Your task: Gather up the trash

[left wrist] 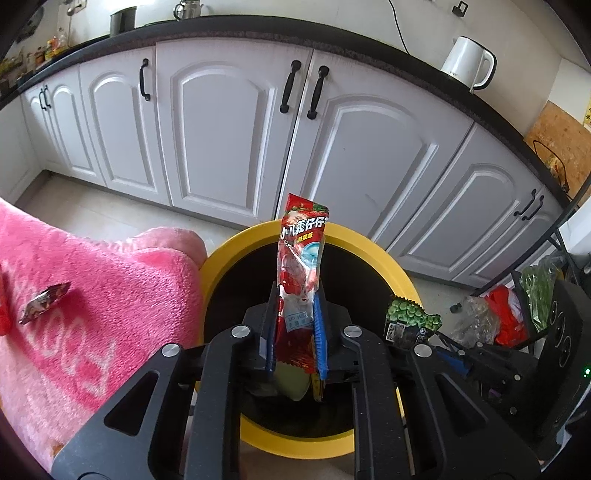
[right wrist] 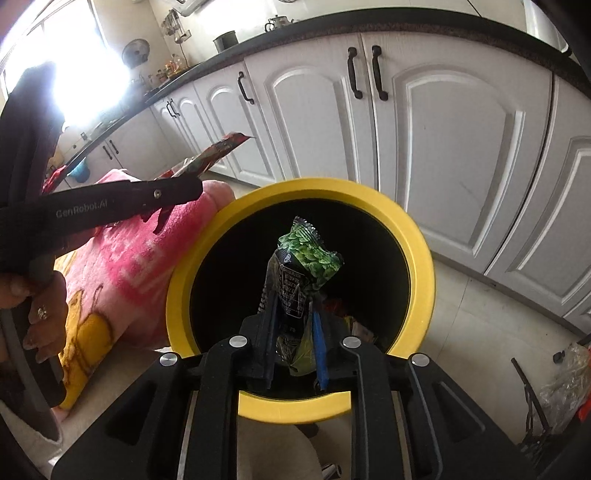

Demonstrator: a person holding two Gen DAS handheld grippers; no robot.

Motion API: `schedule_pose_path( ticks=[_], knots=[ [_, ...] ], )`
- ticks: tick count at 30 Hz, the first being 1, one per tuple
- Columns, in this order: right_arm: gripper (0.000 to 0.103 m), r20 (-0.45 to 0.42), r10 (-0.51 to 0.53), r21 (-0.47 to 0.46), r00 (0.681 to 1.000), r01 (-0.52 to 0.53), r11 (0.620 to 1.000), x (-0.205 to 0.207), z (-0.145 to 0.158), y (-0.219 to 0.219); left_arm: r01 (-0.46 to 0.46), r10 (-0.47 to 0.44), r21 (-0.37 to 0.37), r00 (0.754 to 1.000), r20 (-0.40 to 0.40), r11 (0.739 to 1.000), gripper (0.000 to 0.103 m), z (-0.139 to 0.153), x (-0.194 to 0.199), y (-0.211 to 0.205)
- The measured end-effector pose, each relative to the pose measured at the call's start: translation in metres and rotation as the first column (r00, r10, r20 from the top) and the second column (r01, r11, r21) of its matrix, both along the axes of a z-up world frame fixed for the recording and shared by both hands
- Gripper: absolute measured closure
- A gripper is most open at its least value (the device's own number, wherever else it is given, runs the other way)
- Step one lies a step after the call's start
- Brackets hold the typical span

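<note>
- A run of white kitchen cabinets [left wrist: 229,122] under a dark countertop [left wrist: 258,27] filled the background, a white kettle [left wrist: 469,62] standing at its far end, well clear of the work.
- A pink fleece blanket [left wrist: 96,295] lay to the left, touching the bin's side; one small crumpled wrapper [left wrist: 44,302] rested on it, apparently the next piece of trash to be fetched.
- The yellow-rimmed bin [right wrist: 417,258], its inside black, stood open on the floor just before the cabinets, placed where both arms could reach over its mouth; some litter already showed at the bottom.
- The left gripper [left wrist: 297,314] was clenched on a long red snack wrapper [left wrist: 301,251], which stood upright from the jaws above the bin's opening, seemingly held there for dropping.
- The right gripper [right wrist: 295,325] pinched a green-and-black snack packet [right wrist: 299,273] directly over the dark mouth of the bin, pointed steeply downward so the packet would likely fall inside once let go.
- A person's hand [right wrist: 40,306] gripped the left tool's handle at the frame's edge.
- Neither piece had yet gone into the bin.
</note>
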State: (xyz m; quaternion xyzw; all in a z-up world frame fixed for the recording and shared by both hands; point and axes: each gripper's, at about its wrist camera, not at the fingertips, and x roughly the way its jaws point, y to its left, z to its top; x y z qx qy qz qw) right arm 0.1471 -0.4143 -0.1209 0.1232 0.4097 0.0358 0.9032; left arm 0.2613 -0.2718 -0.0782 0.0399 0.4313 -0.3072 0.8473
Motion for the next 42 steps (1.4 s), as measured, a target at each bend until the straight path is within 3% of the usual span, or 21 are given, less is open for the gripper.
schedule_pose_path(
  ticks=[9,14,24,34,42],
  knots=[
    [0.078,-0.015,-0.018,0.003,1.000,0.018,1.000,0.002,-0.006,-0.004,-0.005,0.005,0.002,1.000,-0.028,1.000,0.088,-0.006,0.009,-0.003],
    [0.076,-0.017,-0.028,0.003,0.999,0.028,1.000,0.003,-0.007,-0.005,-0.021,0.021,0.002,0.999,-0.030,1.000,0.071,-0.006,0.010,0.000],
    [0.063,0.008,-0.057,-0.016,0.998,0.057,0.998,-0.003,0.003,-0.010,-0.052,0.052,0.002,0.999,-0.012,0.999,0.050,0.005,0.005,0.011],
    [0.045,0.073,-0.100,-0.078,0.992,0.106,0.991,-0.015,0.024,-0.014,-0.088,0.088,-0.002,0.995,0.053,0.996,0.012,0.026,-0.012,0.031],
    [0.035,0.107,-0.135,-0.091,0.985,0.145,0.985,-0.025,0.037,-0.017,-0.133,0.134,-0.009,0.987,0.087,0.991,0.011,0.036,-0.028,0.053]
  ],
)
